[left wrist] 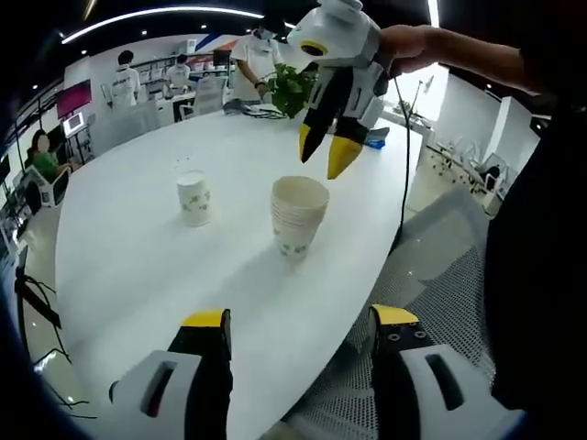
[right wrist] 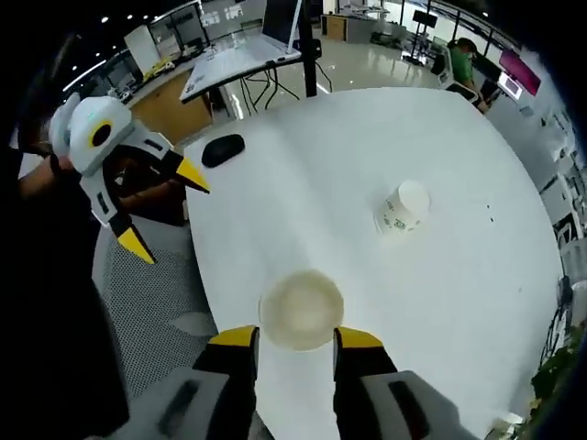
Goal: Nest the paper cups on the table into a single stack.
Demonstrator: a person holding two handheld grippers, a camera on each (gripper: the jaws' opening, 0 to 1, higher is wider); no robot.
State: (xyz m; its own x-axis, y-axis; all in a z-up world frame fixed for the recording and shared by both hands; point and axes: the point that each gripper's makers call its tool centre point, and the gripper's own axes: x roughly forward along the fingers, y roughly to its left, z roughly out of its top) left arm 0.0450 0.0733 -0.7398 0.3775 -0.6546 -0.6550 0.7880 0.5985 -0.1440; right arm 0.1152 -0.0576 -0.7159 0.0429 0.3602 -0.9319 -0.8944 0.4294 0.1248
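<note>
Our right gripper (right wrist: pixel 293 353) hangs open above the nested white paper cup stack (left wrist: pixel 298 216); left gripper (left wrist: pixel 298 344) wide. We should approach the lone inverted cup (left wrist: pixel 193 197) squarely, gripping gently.

Your table (left wrist: pixel 138 266) is plain white. The stack of cups (left wrist: pixel 298 215) is cream with a green printed motif; the single cup (left wrist: pixel 193 198) matches it. Both the left gripper (left wrist: pixel 300 344) and right gripper (right wrist: pixel 293 353) are white-bodied with black, yellow-tipped jaws.
</note>
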